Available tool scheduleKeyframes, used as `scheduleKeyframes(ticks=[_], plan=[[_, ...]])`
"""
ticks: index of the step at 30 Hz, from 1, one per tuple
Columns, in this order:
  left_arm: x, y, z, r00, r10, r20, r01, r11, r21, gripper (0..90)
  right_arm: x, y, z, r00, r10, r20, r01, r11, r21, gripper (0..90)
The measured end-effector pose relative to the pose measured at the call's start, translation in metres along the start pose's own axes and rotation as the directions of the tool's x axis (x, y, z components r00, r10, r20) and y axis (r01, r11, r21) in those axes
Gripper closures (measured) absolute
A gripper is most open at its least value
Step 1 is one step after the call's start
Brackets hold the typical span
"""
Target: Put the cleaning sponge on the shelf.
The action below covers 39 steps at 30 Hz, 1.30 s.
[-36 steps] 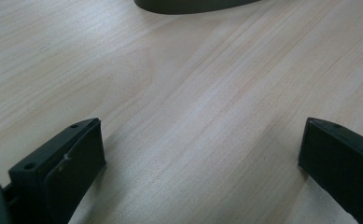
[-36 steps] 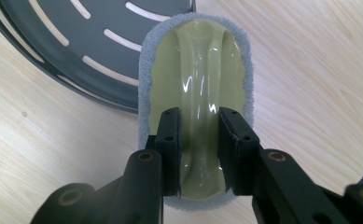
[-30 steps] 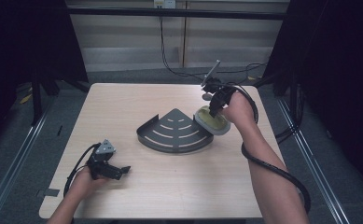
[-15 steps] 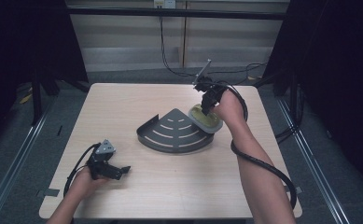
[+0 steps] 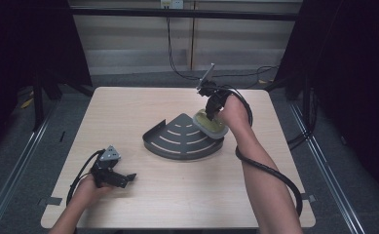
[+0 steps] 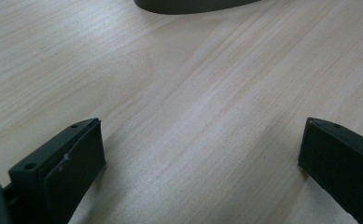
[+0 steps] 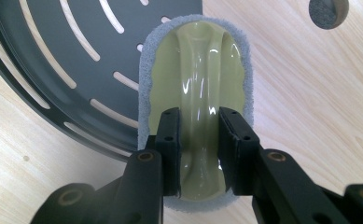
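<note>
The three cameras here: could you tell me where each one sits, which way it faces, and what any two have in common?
High view: above the table's near side, looking forward and down; both forearms, left gripper, right gripper.
Left gripper view: rides the left gripper, low over the table; its open jaws.
Right gripper view: rides the right gripper, looking down on the scrubbing pad.
Shared: the slotted corner rack and the pad.

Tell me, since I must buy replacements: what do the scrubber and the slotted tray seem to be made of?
The scrubber: a glossy pale yellow-green handle, probably plastic, judging by its highlights, on a fuzzy grey pad that looks like abrasive foam or fibre. The slotted tray: dark grey with a matte finish and thin crisp-edged slots, probably coated metal, possibly plastic.
</note>
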<state>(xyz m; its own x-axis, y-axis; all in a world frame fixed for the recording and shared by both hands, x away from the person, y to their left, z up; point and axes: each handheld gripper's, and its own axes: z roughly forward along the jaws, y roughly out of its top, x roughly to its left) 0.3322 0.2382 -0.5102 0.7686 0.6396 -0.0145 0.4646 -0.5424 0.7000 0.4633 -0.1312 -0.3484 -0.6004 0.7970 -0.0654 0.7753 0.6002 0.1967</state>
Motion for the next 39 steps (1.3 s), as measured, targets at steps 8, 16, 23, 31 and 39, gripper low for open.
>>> scheduleKeyframes(ticks=[8,16,23,31,39], plan=[[0.000,0.000,0.000,1.0000,0.000,-0.002,0.000,1.0000,0.001,0.0,0.002,0.004,0.008,0.9999,-0.004,-0.011,0.004,1.000,-0.006,71.2],[0.000,0.000,0.000,1.0000,0.000,-0.002,0.000,1.0000,0.000,0.0,0.009,0.006,0.015,0.9995,-0.014,-0.029,0.014,1.000,-0.009,71.2],[0.000,0.000,0.000,1.0000,0.000,-0.005,0.000,1.0000,0.001,0.0,0.014,0.008,0.022,0.9988,-0.024,-0.043,0.023,0.999,-0.022,71.0],[0.000,0.000,0.000,1.0000,0.001,-0.006,-0.001,1.0000,0.002,0.0,0.018,0.009,0.032,0.9979,-0.033,-0.055,0.032,0.999,-0.019,71.0],[0.000,0.000,0.000,1.0000,0.001,-0.008,-0.001,1.0000,0.002,0.0,0.018,0.007,0.041,0.9978,-0.028,-0.060,0.027,1.000,-0.010,71.0]])
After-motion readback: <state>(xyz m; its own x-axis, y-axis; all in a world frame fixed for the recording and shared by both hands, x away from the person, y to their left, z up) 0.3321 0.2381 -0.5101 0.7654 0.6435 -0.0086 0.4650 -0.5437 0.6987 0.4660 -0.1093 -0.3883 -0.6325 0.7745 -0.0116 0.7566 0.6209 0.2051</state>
